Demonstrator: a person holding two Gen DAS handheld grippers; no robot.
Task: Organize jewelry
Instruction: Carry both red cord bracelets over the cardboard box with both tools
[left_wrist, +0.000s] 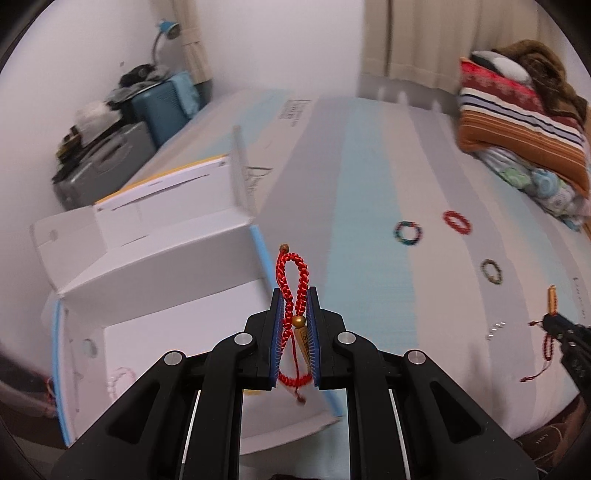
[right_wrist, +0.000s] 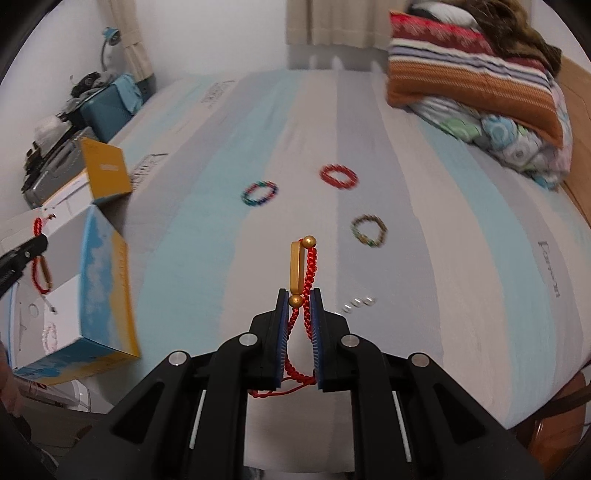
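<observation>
My left gripper (left_wrist: 294, 295) is shut on a red braided cord bracelet (left_wrist: 293, 280) with gold beads, held above the open white box (left_wrist: 166, 295). My right gripper (right_wrist: 298, 297) is shut on a second red cord bracelet (right_wrist: 304, 266) with a gold bar, above the striped bed. It also shows in the left wrist view (left_wrist: 552, 301). A pale bead bracelet (left_wrist: 120, 378) lies inside the box. On the bed lie a multicolour bead bracelet (right_wrist: 259, 193), a red bead bracelet (right_wrist: 338, 176), a brown-green bead bracelet (right_wrist: 369, 230) and a short row of white beads (right_wrist: 358, 304).
The box has a blue and yellow outer wall (right_wrist: 105, 291) and raised flaps (left_wrist: 240, 170). Folded blankets and pillows (right_wrist: 480, 85) are stacked at the bed's far right. Suitcases and clutter (left_wrist: 110, 155) stand by the wall at left. The bed's near edge (right_wrist: 443, 406) drops off below.
</observation>
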